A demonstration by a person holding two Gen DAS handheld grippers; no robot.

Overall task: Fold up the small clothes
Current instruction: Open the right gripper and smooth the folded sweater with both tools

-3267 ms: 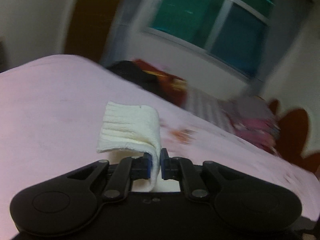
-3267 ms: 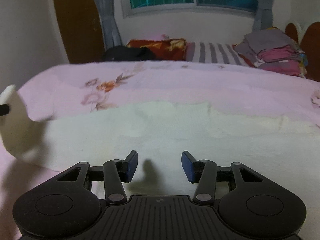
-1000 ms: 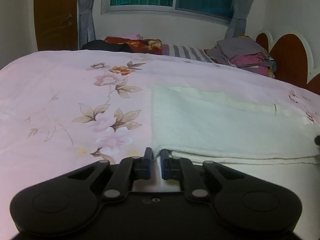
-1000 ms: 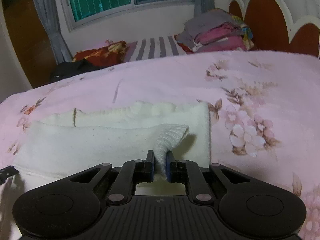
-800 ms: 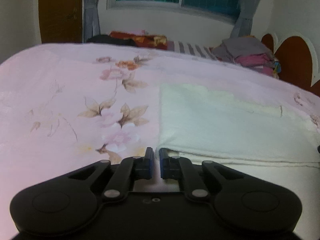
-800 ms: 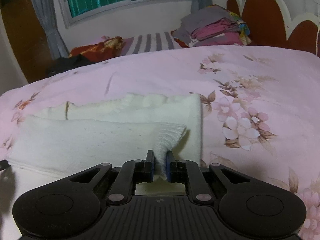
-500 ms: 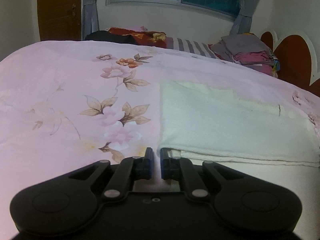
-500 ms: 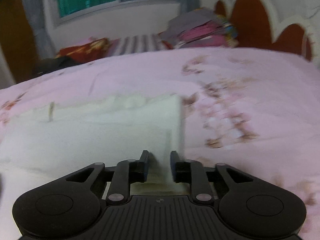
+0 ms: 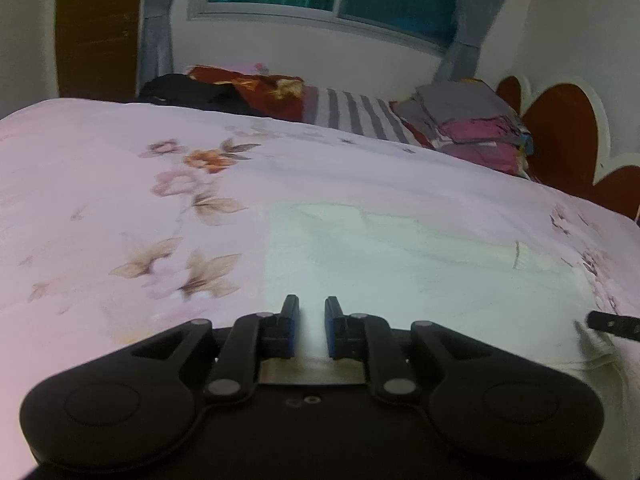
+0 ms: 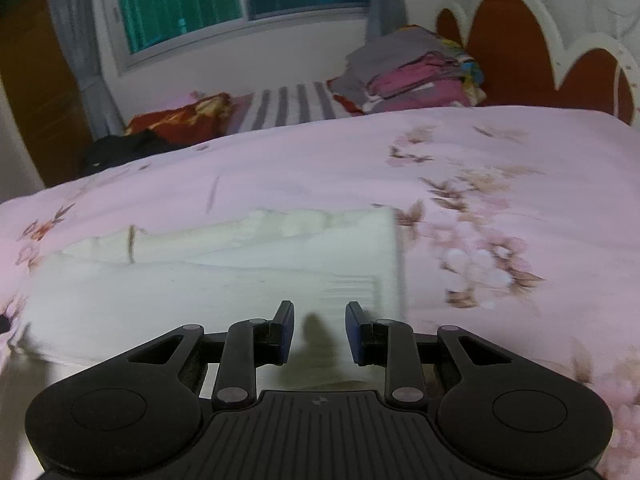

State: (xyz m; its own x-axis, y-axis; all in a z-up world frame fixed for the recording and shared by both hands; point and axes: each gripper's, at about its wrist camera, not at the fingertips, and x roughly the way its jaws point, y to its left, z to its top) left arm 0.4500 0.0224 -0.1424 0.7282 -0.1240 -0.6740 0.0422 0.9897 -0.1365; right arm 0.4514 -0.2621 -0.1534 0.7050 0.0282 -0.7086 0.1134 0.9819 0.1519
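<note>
Both tongs (image 9: 308, 328) (image 10: 318, 334) parted, empty, cream garment (image 10: 224, 280) flat just ahead

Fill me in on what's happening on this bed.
A person is folding a cream garment on the pink floral bedspread with two tools. The right hand-held gripper has just opened and released the fabric; the left hand-held gripper has just been opening too, with nothing pinched. The garment lies folded over and flat. A stack of folded clothes sits by the headboard.

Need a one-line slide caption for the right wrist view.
Right gripper, jaws just opened and empty, above the folded cream garment on the pink floral bedspread.
</note>
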